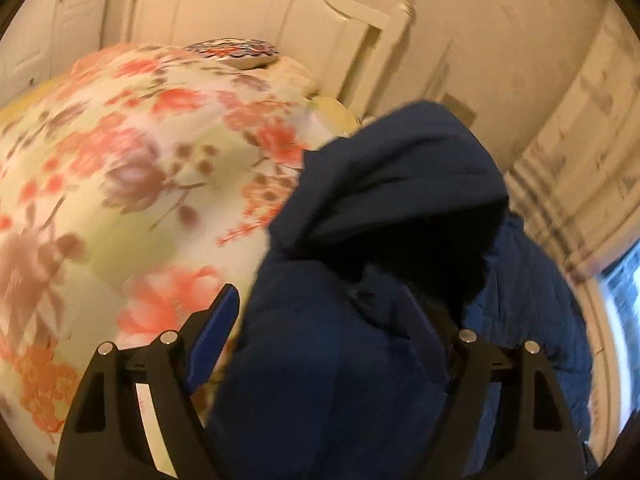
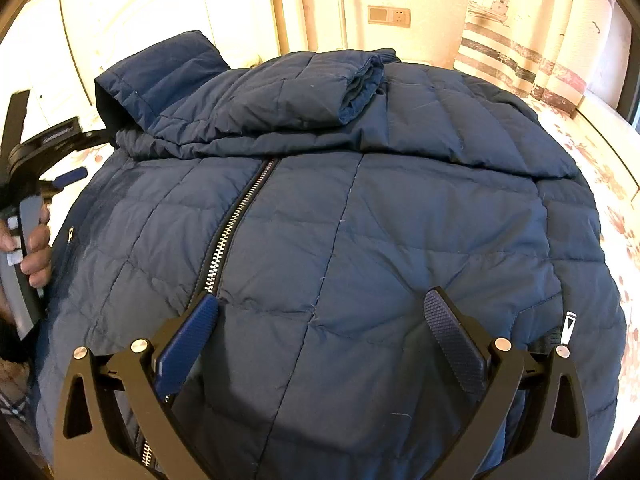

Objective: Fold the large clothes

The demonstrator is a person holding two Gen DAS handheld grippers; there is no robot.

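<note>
The navy quilted jacket (image 2: 340, 220) lies spread on the bed (image 2: 608, 184), front up, its zipper (image 2: 236, 220) closed and running down the middle. One sleeve (image 2: 288, 96) is folded across the chest, cuff toward the bed's far edge; the collar (image 2: 160, 68) stands up near the headboard (image 2: 160, 8) end. A second zipper pull (image 2: 568, 324) shows at a side pocket.

My right gripper (image 2: 324, 316) hovers low over the jacket's lower front, its fingers (image 2: 452, 332) wide apart with only flat quilting between them, nothing pinched.

My left gripper (image 1: 320, 308) sits at the jacket's collar side, where the dark fabric bulges up in a blurred heap (image 1: 392, 208). Its fingers (image 1: 218, 320) stand apart; cloth lies between them, the right-hand pad half hidden behind it, and no pinch is visible. In the right wrist view, my left hand (image 2: 34, 248) grips that tool's handle beside the jacket's edge.

The flowered bedsheet (image 1: 140, 152) covers the bed, a patterned pillow (image 1: 236, 54) lies against the headboard, and a striped curtain (image 2: 528, 36) hangs at the far corner.
</note>
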